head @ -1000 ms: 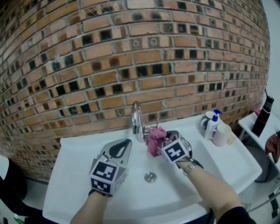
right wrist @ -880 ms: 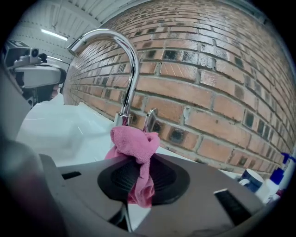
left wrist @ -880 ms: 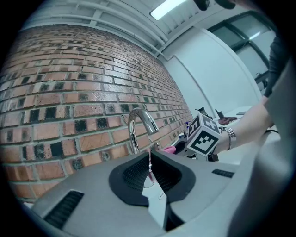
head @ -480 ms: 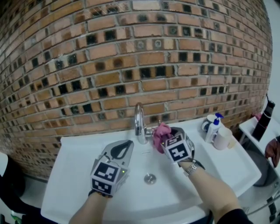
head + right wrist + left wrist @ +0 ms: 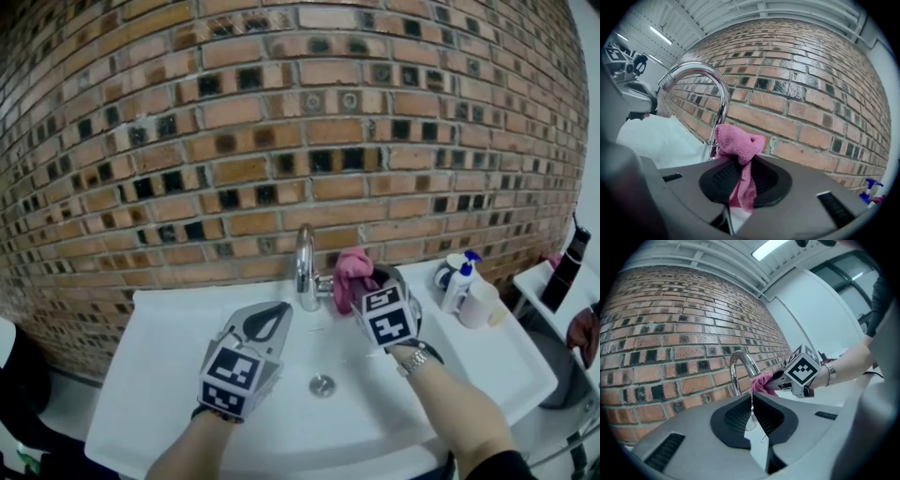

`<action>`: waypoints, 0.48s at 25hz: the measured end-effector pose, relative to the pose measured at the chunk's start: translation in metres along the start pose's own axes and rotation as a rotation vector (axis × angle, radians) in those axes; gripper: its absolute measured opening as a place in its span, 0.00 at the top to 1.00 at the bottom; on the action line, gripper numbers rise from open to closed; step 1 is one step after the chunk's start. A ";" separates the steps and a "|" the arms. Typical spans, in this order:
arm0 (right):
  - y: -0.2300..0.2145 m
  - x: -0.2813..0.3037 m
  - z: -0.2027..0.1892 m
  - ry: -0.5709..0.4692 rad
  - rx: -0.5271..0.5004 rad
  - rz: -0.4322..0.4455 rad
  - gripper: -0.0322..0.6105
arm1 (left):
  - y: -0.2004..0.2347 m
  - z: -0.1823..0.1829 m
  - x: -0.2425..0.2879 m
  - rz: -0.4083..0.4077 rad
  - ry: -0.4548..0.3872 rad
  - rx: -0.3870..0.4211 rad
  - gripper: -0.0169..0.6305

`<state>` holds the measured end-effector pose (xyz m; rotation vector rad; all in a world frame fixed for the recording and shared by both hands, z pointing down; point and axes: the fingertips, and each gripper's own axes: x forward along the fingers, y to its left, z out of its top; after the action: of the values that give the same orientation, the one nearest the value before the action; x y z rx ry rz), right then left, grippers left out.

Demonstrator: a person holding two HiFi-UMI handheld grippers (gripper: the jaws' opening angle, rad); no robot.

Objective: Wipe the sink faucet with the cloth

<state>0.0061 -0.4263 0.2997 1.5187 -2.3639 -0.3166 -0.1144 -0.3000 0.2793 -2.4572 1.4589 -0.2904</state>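
Your right gripper (image 5: pixel 740 177) has its jaws clamped on the pink cloth (image 5: pixel 737 143), a tail of it hanging down between them and the bunched end sticking out ahead. That bunch sits just right of the faucet (image 5: pixel 305 264), low on the stem; from the right gripper view it looks to be brushing the chrome there, though contact is hard to call. Your left gripper (image 5: pixel 270 317) hangs over the sink (image 5: pixel 155 375) in front of the faucet, jaws pressed together on nothing. So I'd put you mid-wipe: cloth in hand and at the fixture, the grab done. The arched spout above and the faucet's left side look like what remains, but the chrome shines all over, so I can't tell which parts are finished.
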 end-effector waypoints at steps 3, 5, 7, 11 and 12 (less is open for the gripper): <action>-0.001 0.000 0.002 -0.007 0.000 -0.006 0.85 | 0.000 0.001 0.000 0.001 -0.001 0.000 0.95; -0.002 0.001 0.004 -0.008 0.000 -0.008 0.85 | 0.001 0.000 -0.001 0.002 0.000 0.000 0.95; -0.003 0.001 0.005 -0.013 0.001 -0.013 0.85 | 0.001 0.000 0.000 0.003 -0.001 -0.001 0.95; -0.005 -0.002 0.013 -0.040 0.002 -0.020 0.85 | 0.002 -0.001 0.000 0.007 -0.004 -0.001 0.95; -0.004 -0.004 0.017 -0.047 0.002 -0.019 0.85 | 0.002 0.000 -0.001 0.007 -0.004 0.001 0.95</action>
<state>0.0053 -0.4242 0.2822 1.5513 -2.3877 -0.3588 -0.1164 -0.3005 0.2789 -2.4500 1.4656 -0.2836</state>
